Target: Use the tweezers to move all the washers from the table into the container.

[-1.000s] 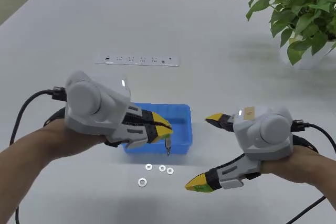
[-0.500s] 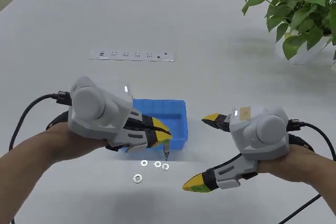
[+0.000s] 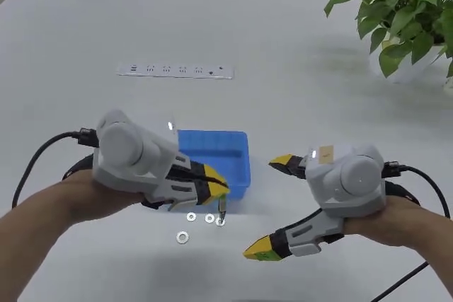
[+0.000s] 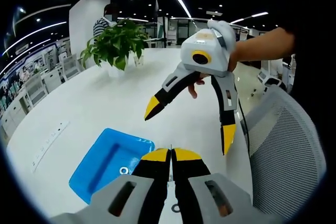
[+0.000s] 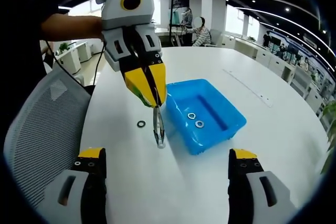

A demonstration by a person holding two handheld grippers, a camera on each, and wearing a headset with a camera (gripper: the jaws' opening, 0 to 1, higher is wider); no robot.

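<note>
My left gripper (image 3: 216, 183) (image 4: 170, 153) is shut on a pair of thin metal tweezers (image 3: 221, 208) (image 5: 157, 125) that point down at the table. Their tip rests at the rightmost of several small washers (image 3: 209, 218) lying just in front of the blue container (image 3: 237, 148) (image 5: 226, 109). I cannot tell whether the tip grips that washer. One washer (image 3: 182, 237) (image 5: 141, 124) lies further out to the left. Two washers (image 5: 191, 115) lie inside the container. My right gripper (image 3: 267, 208) (image 4: 189, 126) hovers open to the right of the container with nothing in it.
A white power strip (image 3: 175, 71) lies further back on the white table (image 3: 283, 68). A potted green plant (image 3: 403, 12) stands at the far right corner. A mesh office chair (image 5: 37, 129) stands at the table's near edge.
My left gripper has lowered the tweezers, so their tip now sits at the rightmost washer instead of above it. The right gripper has stayed open in about the same place.
</note>
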